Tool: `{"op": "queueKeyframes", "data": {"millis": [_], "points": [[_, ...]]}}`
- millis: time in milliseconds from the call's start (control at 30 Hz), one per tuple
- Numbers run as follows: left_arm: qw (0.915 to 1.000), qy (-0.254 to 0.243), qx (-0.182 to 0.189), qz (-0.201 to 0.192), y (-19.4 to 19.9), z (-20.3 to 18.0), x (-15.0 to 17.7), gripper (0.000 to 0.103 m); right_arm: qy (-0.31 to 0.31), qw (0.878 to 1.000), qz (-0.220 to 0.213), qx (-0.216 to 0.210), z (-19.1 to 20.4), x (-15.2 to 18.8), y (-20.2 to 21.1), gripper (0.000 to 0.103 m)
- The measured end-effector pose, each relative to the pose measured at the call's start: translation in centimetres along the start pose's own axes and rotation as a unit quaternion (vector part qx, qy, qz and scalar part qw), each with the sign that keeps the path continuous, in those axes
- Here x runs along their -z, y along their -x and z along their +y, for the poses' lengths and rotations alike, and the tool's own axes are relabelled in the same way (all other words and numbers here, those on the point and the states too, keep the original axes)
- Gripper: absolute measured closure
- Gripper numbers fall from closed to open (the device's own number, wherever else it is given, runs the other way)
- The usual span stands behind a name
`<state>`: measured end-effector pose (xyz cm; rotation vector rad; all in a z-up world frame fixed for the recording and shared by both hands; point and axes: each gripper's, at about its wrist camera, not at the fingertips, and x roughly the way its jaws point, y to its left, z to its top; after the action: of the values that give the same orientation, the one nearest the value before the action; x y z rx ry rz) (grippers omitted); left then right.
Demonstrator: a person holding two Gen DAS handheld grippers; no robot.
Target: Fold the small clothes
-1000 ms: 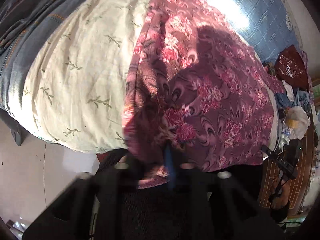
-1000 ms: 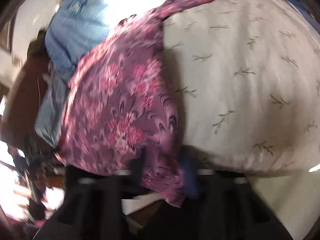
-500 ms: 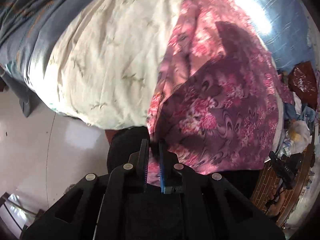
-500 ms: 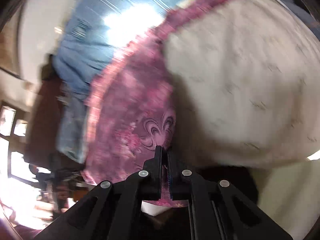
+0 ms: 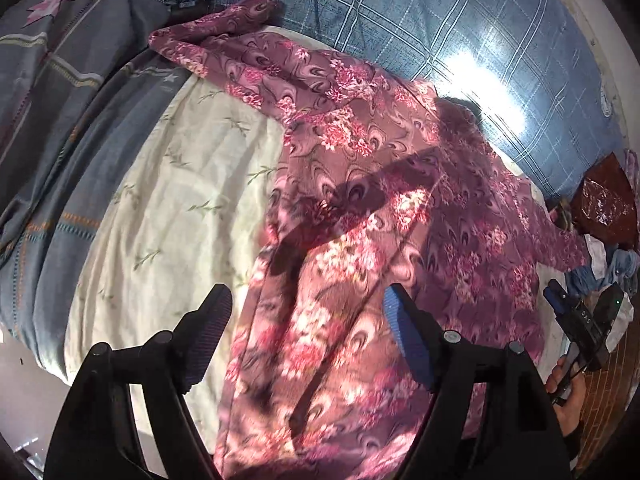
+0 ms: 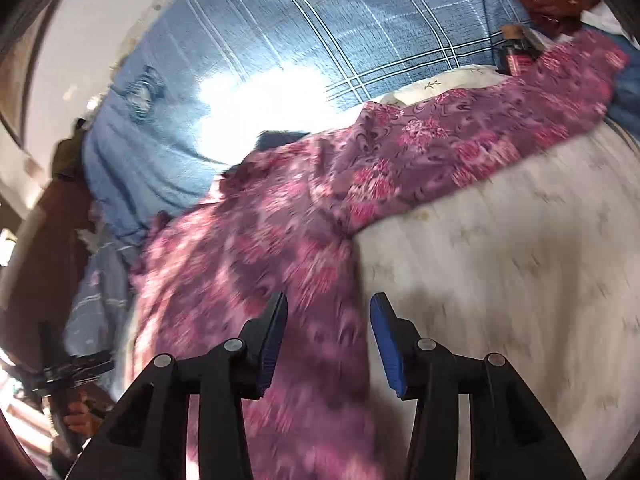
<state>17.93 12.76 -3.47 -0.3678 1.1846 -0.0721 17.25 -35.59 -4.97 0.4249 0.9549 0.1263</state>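
Purple floral fabric, a small garment (image 5: 360, 208), lies spread across the middle of the left wrist frame, over a cream leaf-print sheet (image 5: 172, 208) with a blue checked cover (image 5: 440, 12) along the top. The left gripper (image 5: 308, 340), at the bottom, has its jaws opening wide above the cloth, gripping nothing. In the right wrist view the right gripper (image 6: 328, 340) hovers at lower centre, jaws opening, empty, over the garment's edge (image 6: 280, 240).

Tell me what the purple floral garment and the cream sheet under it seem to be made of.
Purple floral garment: looks like thin, soft woven cloth, matte with a printed pattern; it drapes and ripples loosely. Cream sheet: probably cotton, matte, finely creased, with small green printed sprigs. Exact fibres cannot be told.
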Motion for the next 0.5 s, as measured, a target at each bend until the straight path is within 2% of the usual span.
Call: {"op": "queueKeyframes", "data": {"millis": [33,67,100,133,167,233,267,300,333,367,433,500], "points": [[1.0,0.0,-0.004,0.003,-0.8,-0.6,-0.4,0.025,0.003,1.0,0.005,0.011,0.2,-0.3,-1.1,0.061],[1.0,-0.002,-0.007,0.005,-1.4,-1.1,-0.6,0.025,0.013,1.0,0.017,0.001,0.7,-0.7,-2.4,0.069],[0.9999,-0.006,-0.009,0.004,-2.0,-1.7,-0.8,0.025,0.031,0.999,0.031,-0.008,1.2,-0.8,-3.1,0.099],[0.9998,-0.012,-0.013,0.0,-2.4,-2.3,-0.7,0.025,0.054,0.998,0.034,-0.002,1.7,-0.7,-3.2,0.098],[0.9995,-0.02,-0.023,-0.007,-2.7,-2.7,-0.9,0.025,0.077,0.997,0.017,0.004,2.3,-0.9,-2.7,0.098],[0.9979,-0.033,-0.054,-0.016,-3.5,-2.7,-1.0,0.025,0.061,0.998,-0.021,0.009,1.2,-1.8,-1.4,0.098],[0.9972,-0.035,-0.065,-0.011,-4.3,-2.5,-1.0,0.025,0.05,0.998,-0.023,0.023,0.1,-2.2,-1.5,0.098],[0.9967,-0.034,-0.073,-0.005,-5.1,-2.3,-0.9,0.025,0.045,0.998,-0.006,0.035,-1.0,-2.5,-2.3,0.098],[0.9957,-0.042,-0.08,-0.017,-5.3,-2.3,-0.8,0.022,0.042,0.998,0.018,0.043,-1.7,-2.5,-3.2,0.099],[0.9945,-0.054,-0.087,-0.026,-5.2,-2.6,-0.6,0.022,0.042,0.999,0.023,0.025,-2.1,-2.4,-3.1,0.099],[0.9936,-0.066,-0.088,-0.024,-5.1,-2.9,-0.4,0.022,0.031,0.999,0.03,0.001,-2.5,-2.8,-2.0,0.091],[0.9962,-0.06,-0.059,-0.024,-4.3,-3.1,-0.3,0.022,-0.012,1.0,0.0,-0.027,-4.6,-3.8,0.3,0.09]]}}
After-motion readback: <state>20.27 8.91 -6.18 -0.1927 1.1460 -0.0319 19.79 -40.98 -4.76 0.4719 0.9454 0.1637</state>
